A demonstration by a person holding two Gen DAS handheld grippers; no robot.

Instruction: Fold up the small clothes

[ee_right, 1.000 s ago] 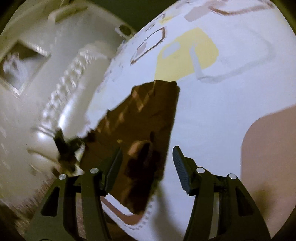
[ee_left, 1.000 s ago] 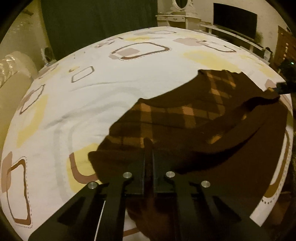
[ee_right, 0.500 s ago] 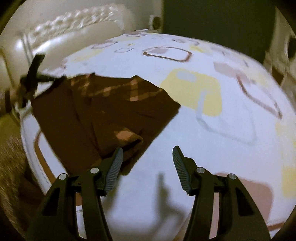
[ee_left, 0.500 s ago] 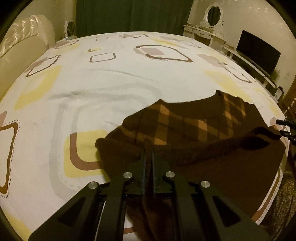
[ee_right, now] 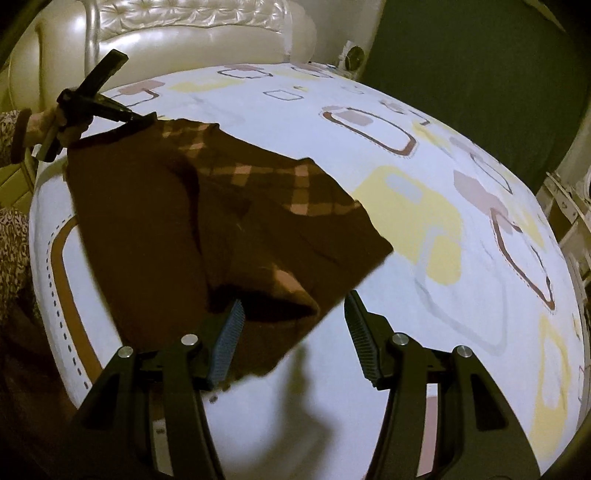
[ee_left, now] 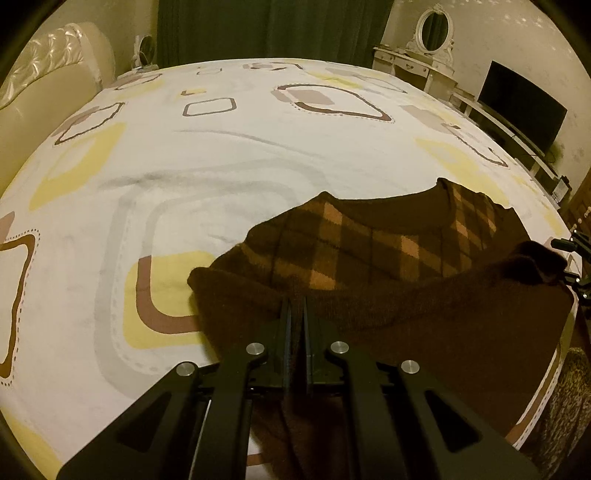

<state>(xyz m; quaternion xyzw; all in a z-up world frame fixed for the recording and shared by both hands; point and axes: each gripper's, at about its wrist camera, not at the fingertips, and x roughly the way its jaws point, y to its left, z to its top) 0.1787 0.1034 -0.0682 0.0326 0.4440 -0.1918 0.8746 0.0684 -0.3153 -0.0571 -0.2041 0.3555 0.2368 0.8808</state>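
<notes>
A dark brown sweater (ee_left: 369, 258) with an orange diamond pattern lies partly folded near the bed's edge. My left gripper (ee_left: 295, 306) is shut on its near brown edge, and the cloth runs in between the jaws. The right wrist view shows that same gripper (ee_right: 140, 118) pinching the sweater's (ee_right: 166, 206) far corner. My right gripper (ee_right: 294, 301) hovers over the opposite end. Its jaws are closing, and a rolled brown cuff (ee_right: 284, 291) lies between them. The ribbed pads (ee_right: 231, 332) stand apart from the cloth.
The bed sheet (ee_left: 221, 166) is white with yellow and brown rounded squares. A cream tufted headboard (ee_right: 192, 33) stands behind it. A dark curtain (ee_left: 273, 29), a mirror table (ee_left: 417, 62) and a TV (ee_left: 521, 107) line the far side. A patterned sleeve (ee_right: 11, 236) is at the left.
The right gripper has rolled upright and swung across, so the sweater's cuff now lies between its fingers. The left gripper levelled early on, then stayed still with its hold on the edge.
</notes>
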